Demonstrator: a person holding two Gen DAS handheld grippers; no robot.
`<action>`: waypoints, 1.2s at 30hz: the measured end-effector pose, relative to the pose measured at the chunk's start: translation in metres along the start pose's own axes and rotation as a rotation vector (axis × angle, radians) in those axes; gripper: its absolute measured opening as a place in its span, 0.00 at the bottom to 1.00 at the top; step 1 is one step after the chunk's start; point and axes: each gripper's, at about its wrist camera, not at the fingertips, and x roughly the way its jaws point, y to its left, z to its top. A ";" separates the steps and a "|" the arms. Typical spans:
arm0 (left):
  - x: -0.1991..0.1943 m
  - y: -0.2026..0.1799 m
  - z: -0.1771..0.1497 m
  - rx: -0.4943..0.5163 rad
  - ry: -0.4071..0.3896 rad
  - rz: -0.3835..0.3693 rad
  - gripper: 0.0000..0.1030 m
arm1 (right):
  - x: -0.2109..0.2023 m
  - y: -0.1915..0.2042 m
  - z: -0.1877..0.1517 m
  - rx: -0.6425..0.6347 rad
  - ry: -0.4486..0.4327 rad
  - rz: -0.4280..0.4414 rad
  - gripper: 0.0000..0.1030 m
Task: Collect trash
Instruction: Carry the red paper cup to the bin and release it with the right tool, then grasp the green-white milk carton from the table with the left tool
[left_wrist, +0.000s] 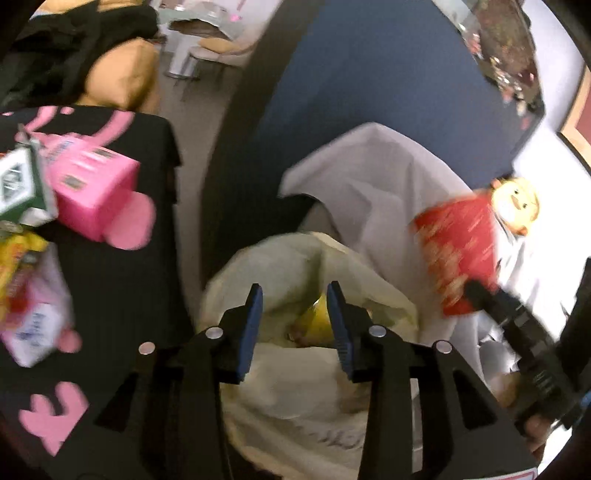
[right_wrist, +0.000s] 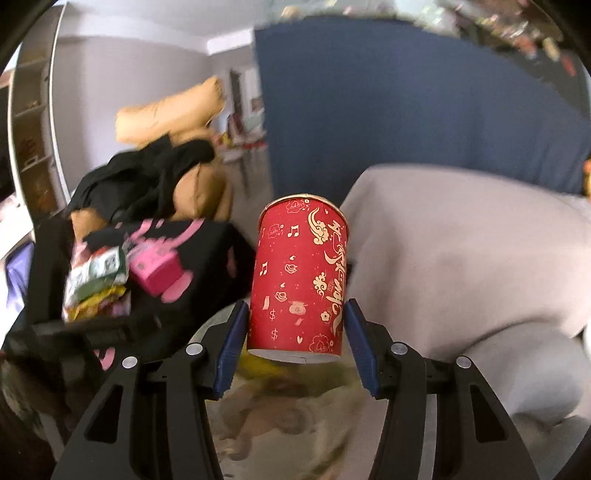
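Note:
My right gripper (right_wrist: 295, 325) is shut on a red paper cup (right_wrist: 299, 277) with gold print, held upright above the pale trash bag (right_wrist: 288, 417). The cup (left_wrist: 458, 254) and the right gripper (left_wrist: 480, 291) also show at the right of the left wrist view. My left gripper (left_wrist: 294, 321) is open and empty, just over the mouth of the trash bag (left_wrist: 295, 387), which holds a yellow wrapper (left_wrist: 317, 317). More trash lies on the black table (left_wrist: 122, 280): a pink box (left_wrist: 92, 188), a green-white carton (left_wrist: 18, 188), yellow wrappers (left_wrist: 18, 258) and a white packet (left_wrist: 33, 332).
A grey cloth-covered seat (left_wrist: 369, 184) stands behind the bag, with a blue panel (left_wrist: 369, 74) beyond it. A tan plush with black clothing (right_wrist: 173, 147) sits behind the table. A doll face (left_wrist: 515, 203) is at the right.

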 end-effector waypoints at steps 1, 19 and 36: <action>-0.006 0.005 0.001 0.005 -0.009 0.016 0.35 | 0.012 0.006 -0.006 -0.002 0.037 0.024 0.49; -0.094 0.060 -0.031 0.034 -0.080 0.159 0.48 | 0.102 0.028 -0.072 -0.070 0.354 -0.051 0.49; -0.165 0.150 -0.051 -0.100 -0.197 0.307 0.51 | 0.023 0.052 -0.027 -0.068 0.102 0.086 0.68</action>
